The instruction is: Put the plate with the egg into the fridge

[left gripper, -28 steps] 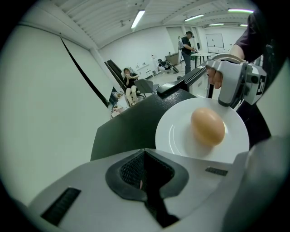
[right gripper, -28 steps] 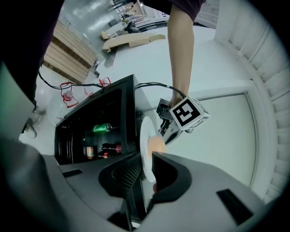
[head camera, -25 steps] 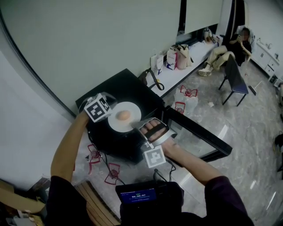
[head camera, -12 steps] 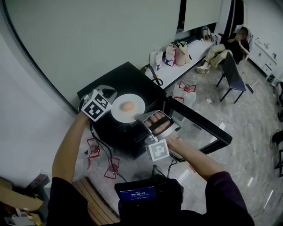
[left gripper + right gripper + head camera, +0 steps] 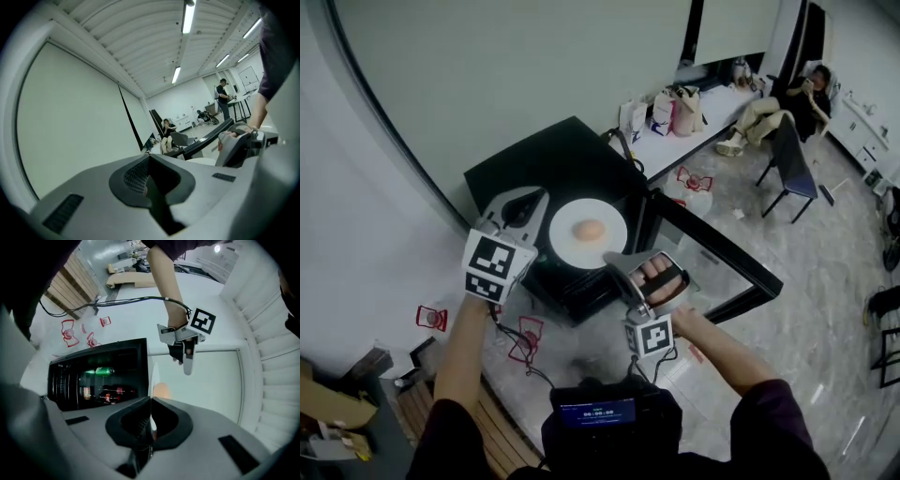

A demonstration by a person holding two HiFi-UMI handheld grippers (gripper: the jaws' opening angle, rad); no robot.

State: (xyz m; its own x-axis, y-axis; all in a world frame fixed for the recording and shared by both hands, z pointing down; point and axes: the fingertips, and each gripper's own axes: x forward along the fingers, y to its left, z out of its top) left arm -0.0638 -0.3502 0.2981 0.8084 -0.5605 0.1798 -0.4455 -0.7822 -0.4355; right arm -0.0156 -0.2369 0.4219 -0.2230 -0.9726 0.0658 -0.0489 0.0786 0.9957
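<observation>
Black fridge (image 5: 548, 173): lit shelves (image 5: 96, 385) visible only from right tool (image 5: 150, 423), clamping plate (image 5: 567, 223).

Dark purple sleeves (image 5: 778, 417) cover the upper arms. The left tongs (image 5: 542, 199) and right tongs (image 5: 611, 260) are pale grey shells, each bearing a white cube (image 5: 497, 265) with black square markers. In the right gripper view, a black cable (image 5: 140, 299) trails from the left one toward 9 o'clock.

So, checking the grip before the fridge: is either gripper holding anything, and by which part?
The right gripper pinches the plate by its near rim, egg on top. The left gripper is shut on nothing.
</observation>
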